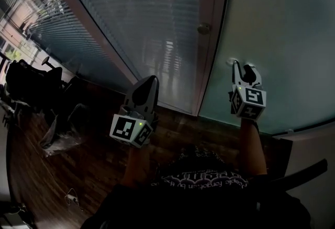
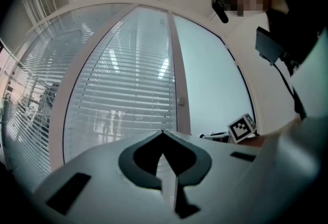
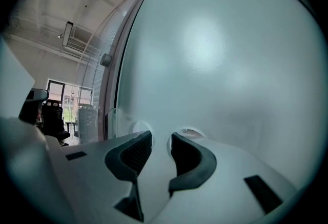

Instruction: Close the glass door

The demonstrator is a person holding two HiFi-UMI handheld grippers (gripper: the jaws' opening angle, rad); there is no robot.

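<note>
So here's where I'm at with the frosted glass door (image 1: pixel 282 23). It fills the whole right side in front of me, and its dark edge runs just beside the frame post with the little round knob (image 1: pixel 203 28). The slatted-blind glass partition (image 1: pixel 131 13) sits to the left of that post. I can't honestly tell whether the door is fully seated in the frame or a hair off.

My right gripper (image 1: pixel 244 69) is up against the frosted panel at mid height, pointing straight at it. Its jaws are spread with nothing between them but glass. There are two small round fittings (image 3: pixel 190 132) on the pane right at the tips. It looks like contact, but I can't say for sure. My left gripper (image 1: pixel 149 82) has its jaws pressed together on nothing, and it hangs in front of the partition, well apart from the door.

My take on handling: a full pane like this is going to be heavy and totally rigid, and too slick to pinch. So I'd push flat on the face, out near the free edge for leverage, slow and steady. I'd keep off the bare edge and wouldn't jab it, since glass hates point loads.
</note>
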